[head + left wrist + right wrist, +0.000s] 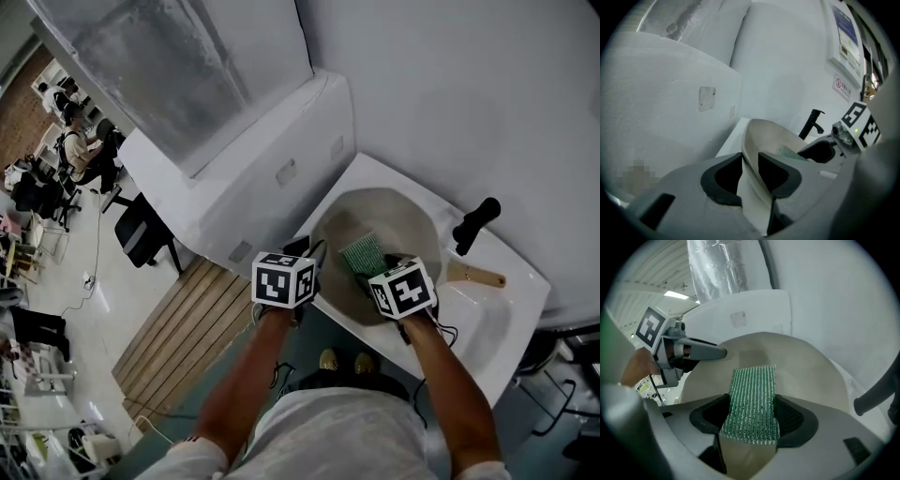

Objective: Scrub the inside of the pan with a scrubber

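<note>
The pan (398, 214) sits in the sink (511, 314), left of the faucet (475, 223), its handle (478, 276) pointing right. The scrubber (364, 253) is inside the pan, toward its near side.

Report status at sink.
Left gripper shut on rim of beige round pan. Right gripper holds green mesh scrubber over its inside. Black faucet clear of pan.

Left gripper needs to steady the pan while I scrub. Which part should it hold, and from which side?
The near-left rim of the pan, from your side, as the left gripper has it now: the thin wall fits between the jaws, one pad inside, one outside. The wooden handle points away past the right gripper.
</note>
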Demonstrator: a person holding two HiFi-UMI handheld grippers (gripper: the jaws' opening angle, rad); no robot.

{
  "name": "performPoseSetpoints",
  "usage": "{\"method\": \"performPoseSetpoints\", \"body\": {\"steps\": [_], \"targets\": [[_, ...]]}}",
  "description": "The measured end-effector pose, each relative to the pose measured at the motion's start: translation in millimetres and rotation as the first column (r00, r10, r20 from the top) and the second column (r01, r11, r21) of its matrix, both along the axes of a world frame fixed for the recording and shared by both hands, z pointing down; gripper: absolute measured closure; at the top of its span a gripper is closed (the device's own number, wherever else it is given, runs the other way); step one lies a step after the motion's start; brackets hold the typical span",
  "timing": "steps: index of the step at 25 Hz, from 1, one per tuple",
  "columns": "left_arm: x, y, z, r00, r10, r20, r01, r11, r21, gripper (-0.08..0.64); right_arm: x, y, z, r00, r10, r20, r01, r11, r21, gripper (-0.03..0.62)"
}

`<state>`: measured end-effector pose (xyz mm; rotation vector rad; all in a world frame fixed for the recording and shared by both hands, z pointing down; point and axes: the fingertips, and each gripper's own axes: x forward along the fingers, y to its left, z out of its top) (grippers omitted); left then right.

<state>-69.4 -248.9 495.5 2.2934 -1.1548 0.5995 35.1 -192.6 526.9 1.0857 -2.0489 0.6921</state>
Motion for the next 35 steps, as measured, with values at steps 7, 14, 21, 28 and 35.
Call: {"method": "performPoseSetpoints", "body": {"steps": [7, 14, 21, 28, 35], "targets": [[0, 1, 0, 1.000, 0.001, -0.003, -0.001, 1.000, 0.000, 0.443, -20, 18, 20, 0.998, -0.056, -0.037, 0.054, 0.997, -0.061, 0.288], [0, 1, 0, 1.000, 0.005, -0.011, -0.005, 1.000, 0.001, 0.443, 1, 20, 34, 0.991, -0.057, -0.122, 0.045, 0.994, -0.095, 0.288], [0, 0, 0, 1.000, 0.004, -0.015, -0.004, 1.000, 0.002, 0.442, 39, 15, 34, 0.981, -0.014, -0.191, -0.004, 0.996, -0.090, 0.288], [0, 0, 1, 1.000, 0.004, -0.007, -0.004, 1.000, 0.002, 0.442, 63, 15, 32, 0.975, 0.027, -0.221, -0.047, 0.995, -0.085, 0.288], [-1, 1, -1, 1.000, -0.001, 0.011, 0.001, 1.000, 0.020, 0.442, 66, 15, 19, 0.979, 0.037, -0.201, -0.049, 0.997, -0.053, 0.288]]}}
